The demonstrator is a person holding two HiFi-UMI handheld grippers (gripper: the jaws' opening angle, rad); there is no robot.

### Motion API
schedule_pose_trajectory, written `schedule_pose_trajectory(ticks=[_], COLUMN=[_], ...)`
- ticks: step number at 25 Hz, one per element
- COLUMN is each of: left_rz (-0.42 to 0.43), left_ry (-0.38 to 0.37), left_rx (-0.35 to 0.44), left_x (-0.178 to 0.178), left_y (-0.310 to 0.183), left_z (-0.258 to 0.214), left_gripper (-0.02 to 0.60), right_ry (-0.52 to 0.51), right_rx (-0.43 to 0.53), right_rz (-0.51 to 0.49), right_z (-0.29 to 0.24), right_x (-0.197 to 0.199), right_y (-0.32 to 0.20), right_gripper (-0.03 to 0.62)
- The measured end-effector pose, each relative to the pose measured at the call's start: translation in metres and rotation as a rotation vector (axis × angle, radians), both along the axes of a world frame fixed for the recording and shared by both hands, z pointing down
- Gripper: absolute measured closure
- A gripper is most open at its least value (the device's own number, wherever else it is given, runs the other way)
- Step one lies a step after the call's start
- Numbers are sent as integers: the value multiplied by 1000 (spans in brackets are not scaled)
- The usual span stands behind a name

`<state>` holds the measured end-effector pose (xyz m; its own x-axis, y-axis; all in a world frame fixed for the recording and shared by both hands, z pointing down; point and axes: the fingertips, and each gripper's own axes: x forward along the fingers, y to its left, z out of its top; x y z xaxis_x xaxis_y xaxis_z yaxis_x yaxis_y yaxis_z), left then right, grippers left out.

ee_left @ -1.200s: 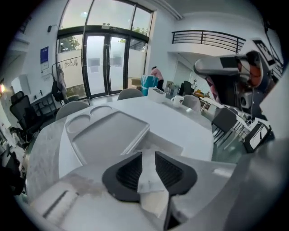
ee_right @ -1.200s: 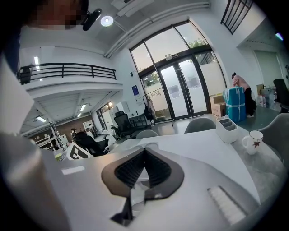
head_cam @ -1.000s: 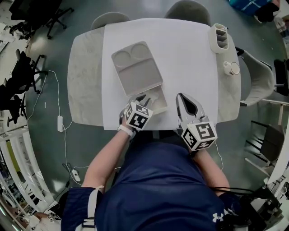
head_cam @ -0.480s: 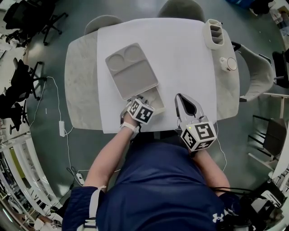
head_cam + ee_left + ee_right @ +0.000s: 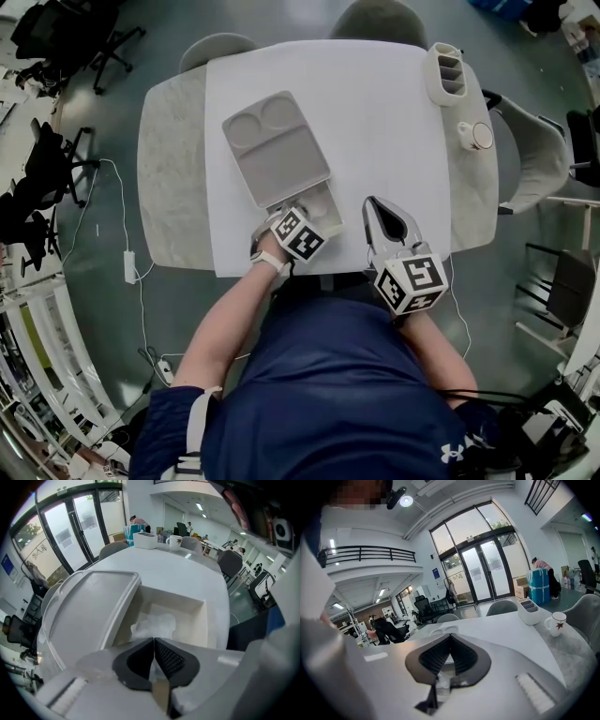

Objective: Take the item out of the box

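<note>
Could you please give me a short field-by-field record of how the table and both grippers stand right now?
surface: table under a white cover
box: box near the front edge, open at its near end
lid: lid slid back, covering the far part
item: plastic-wrapped item lying inside the open compartment
left gripper: left gripper at the box, jaws together, apparently pinching the item's near edge
right gripper: right gripper beside the box, jaws together, nothing between them
other things: organizer and mug at the far right corner
</note>
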<state>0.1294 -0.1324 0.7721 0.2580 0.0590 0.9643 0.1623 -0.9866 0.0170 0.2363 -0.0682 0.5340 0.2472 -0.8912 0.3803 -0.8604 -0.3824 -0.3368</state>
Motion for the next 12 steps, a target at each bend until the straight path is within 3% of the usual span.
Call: schedule_pose_trajectory(ticks=[6,12], left_rz=[-32,-108], left_ry=[83,269], left_rx=[-36,-102], left_x=[-2,5], left_y=[3,-2], left_z=[-25,-83], left_gripper=[575,575], right_ry=[-10,-10], right_rx=[-1,3], right_rz=[-11,-36], right_z=[5,4], right_x=[-5,-14], right_y=[3,0], right_gripper=[592,592])
